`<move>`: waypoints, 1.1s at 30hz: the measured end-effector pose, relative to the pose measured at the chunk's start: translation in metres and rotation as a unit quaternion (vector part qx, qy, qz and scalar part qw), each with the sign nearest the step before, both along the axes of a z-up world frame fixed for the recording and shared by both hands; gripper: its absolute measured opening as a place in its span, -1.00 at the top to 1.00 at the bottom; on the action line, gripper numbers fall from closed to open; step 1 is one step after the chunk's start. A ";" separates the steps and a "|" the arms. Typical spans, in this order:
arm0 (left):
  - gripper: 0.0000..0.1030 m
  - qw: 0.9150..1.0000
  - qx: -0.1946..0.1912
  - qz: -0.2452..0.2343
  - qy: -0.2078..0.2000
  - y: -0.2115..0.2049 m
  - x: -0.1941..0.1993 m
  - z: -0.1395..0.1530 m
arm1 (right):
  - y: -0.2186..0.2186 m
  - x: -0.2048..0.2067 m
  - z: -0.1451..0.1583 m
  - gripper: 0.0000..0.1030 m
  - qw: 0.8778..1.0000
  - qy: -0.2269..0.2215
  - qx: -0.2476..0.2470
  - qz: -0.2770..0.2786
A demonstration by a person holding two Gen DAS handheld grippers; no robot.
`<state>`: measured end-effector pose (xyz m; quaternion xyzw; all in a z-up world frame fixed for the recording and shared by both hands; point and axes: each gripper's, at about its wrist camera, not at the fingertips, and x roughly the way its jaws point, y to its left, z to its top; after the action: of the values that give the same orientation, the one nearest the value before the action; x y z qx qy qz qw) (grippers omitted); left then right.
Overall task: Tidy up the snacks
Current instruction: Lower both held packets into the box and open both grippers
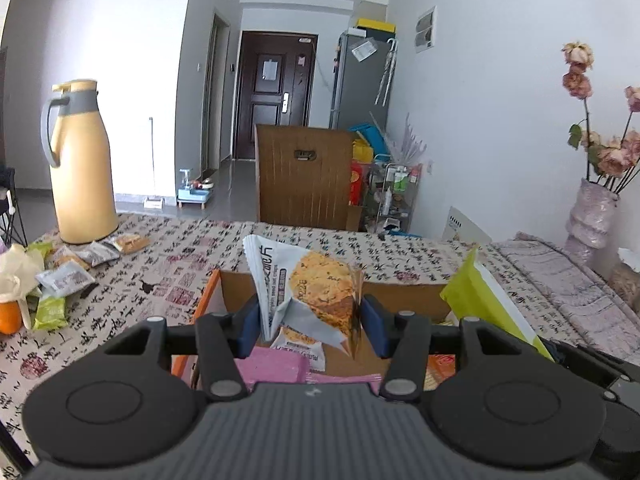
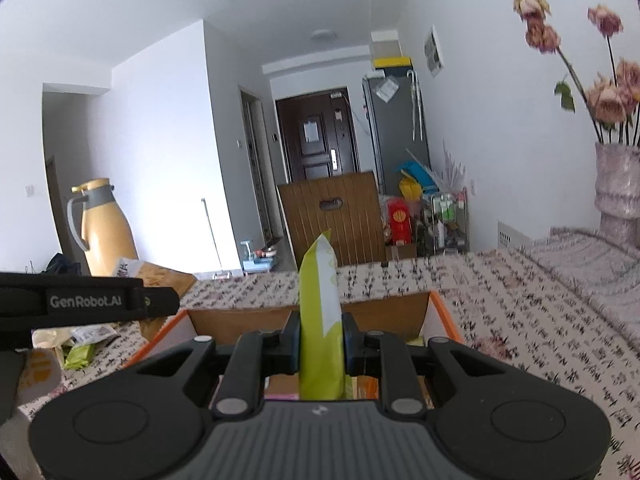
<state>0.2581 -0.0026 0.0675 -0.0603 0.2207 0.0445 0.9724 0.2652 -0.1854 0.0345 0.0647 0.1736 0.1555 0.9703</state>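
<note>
My left gripper (image 1: 310,316) is shut on a white cracker packet (image 1: 308,284) printed with a golden biscuit, held above the open cardboard box (image 1: 212,296) with orange edges. Inside the box lie a pink packet (image 1: 272,366) and another cracker packet (image 1: 298,346). My right gripper (image 2: 321,340) is shut on a yellow-green snack packet (image 2: 320,300), which stands upright over the same box (image 2: 440,308). That green packet (image 1: 484,300) also shows at the right in the left wrist view. The left gripper's body (image 2: 80,300) reaches in from the left in the right wrist view.
Several loose snack packets (image 1: 68,276) lie at the left on the patterned tablecloth (image 1: 160,264), beside a tall yellow thermos jug (image 1: 80,168) and an orange (image 1: 9,316). A vase of dried roses (image 1: 592,216) stands at the right. A wooden chair back (image 1: 304,176) rises behind the table.
</note>
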 end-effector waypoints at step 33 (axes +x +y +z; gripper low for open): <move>-1.00 0.999 -0.007 0.042 0.006 0.010 -0.001 -0.017 | -0.006 0.009 -0.023 -1.00 0.999 0.027 -0.007 -0.040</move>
<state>0.2573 0.0070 0.0500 -0.0756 0.2237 0.0842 0.9681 0.2745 -0.1918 0.0119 0.0693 0.1977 0.1138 0.9712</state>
